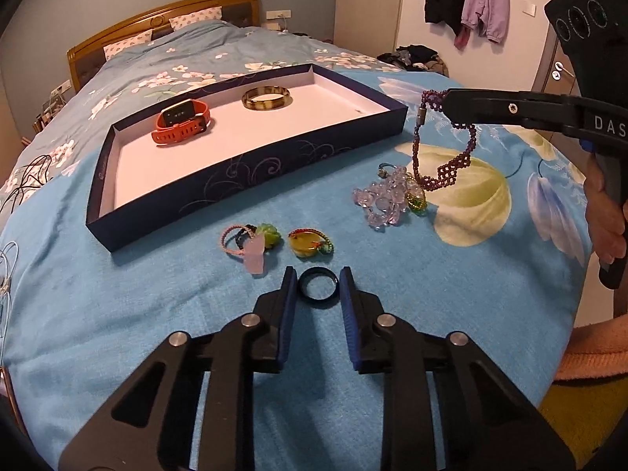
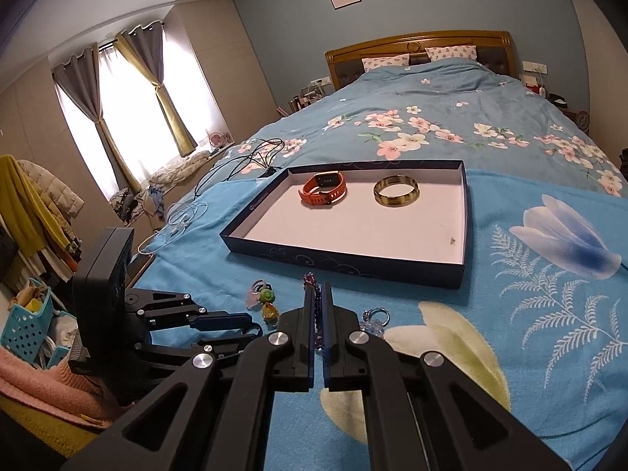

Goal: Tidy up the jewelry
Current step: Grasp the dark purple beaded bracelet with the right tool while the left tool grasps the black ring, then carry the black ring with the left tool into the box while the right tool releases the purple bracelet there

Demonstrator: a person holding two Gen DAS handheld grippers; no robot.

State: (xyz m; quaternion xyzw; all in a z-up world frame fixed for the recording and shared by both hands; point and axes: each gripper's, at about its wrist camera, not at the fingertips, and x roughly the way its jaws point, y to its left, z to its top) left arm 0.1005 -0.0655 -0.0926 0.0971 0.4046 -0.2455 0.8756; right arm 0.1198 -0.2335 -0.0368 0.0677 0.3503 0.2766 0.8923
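1. Landmark: dark blue tray (image 1: 255,165) on the blue bedspread (image 1: 196,294). Inside it: orange smartwatch (image 1: 182,121) toward the left, brownish bangle (image 1: 266,97) beside it, toward the far wall.
2. Left gripper (image 1: 317,284): on the near side of the tray, low on the bedspread. Dark blue ring (image 1: 317,283) lies flat between its fingers; pads sit right at the ring's edges, fingers drawn in close around it. Ring not lifted.
3. Right gripper (image 2: 318,294): fingers pressed together, pinching the purple beaded bracelet (image 1: 435,149). Bracelet hangs off the tips, clear of the bedspread, off the tray's near right corner.
4. Loose pieces on the near side of the tray: pink cord charm (image 1: 251,245), yellow-green pendant (image 1: 308,245), clear crystal bead cluster (image 1: 386,200) just under the hanging bracelet.
5. Person's hand (image 1: 606,216) grips the right gripper's handle.
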